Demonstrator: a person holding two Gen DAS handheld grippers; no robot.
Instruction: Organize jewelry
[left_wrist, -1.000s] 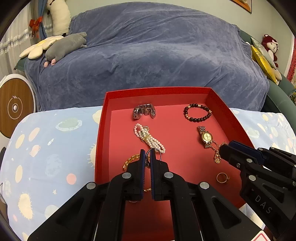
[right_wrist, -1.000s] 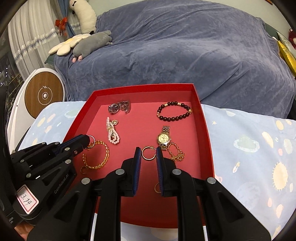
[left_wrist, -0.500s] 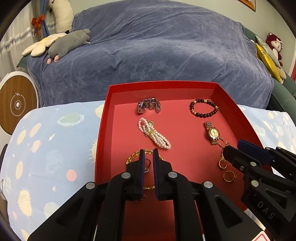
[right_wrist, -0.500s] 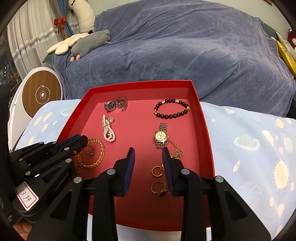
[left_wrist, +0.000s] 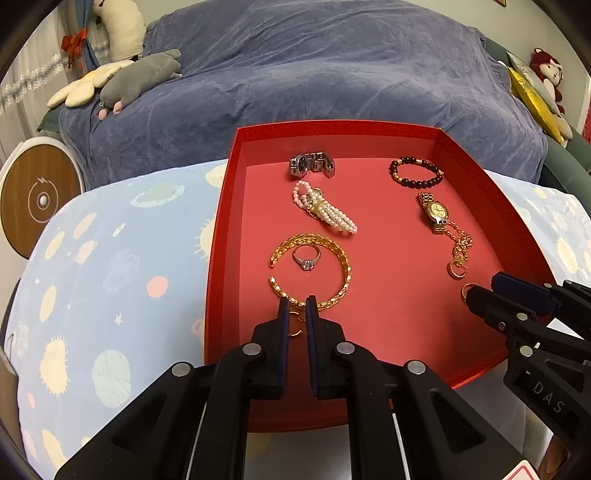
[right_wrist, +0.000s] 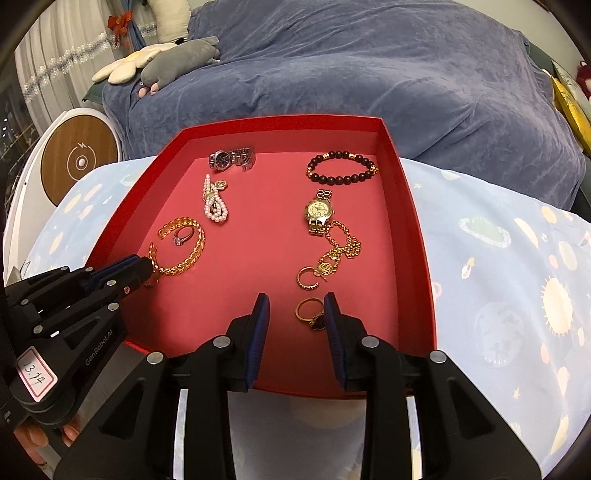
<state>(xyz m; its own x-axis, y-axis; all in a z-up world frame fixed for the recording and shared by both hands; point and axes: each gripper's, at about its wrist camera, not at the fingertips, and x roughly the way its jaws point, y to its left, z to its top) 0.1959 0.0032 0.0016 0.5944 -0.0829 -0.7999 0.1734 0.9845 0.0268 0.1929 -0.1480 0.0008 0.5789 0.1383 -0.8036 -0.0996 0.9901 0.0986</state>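
Left tool (left_wrist: 296, 301): jaws nearly together, a slim gap, nothing pinched; tips sit over the near edge of the gold bangle (left_wrist: 314, 271), and a small gold ring (left_wrist: 293, 332) shows through the gap (touching or not, can't tell). Right tool (right_wrist: 297, 299): jaws apart, nothing gripped; a gold ring with dark stone (right_wrist: 310, 314) lies on the tray floor between the tips, close to the right finger.

All jewelry sits in the red tray (right_wrist: 410, 206). Inside the bangle lies a silver ring (left_wrist: 306, 256). Beyond it the pearl bracelet (left_wrist: 325, 212), then a silver watch (left_wrist: 312, 164) at the far wall. Right side: an open hoop (right_wrist: 308, 277) touching the gold chain (right_wrist: 341, 249), then gold watch (right_wrist: 318, 211), then bead bracelet (right_wrist: 341, 170) farthest.

Tray rests on the counter, on a pale blue planet-print cloth (right_wrist: 498, 258). Behind, a sofa under a blue throw (left_wrist: 332, 74).
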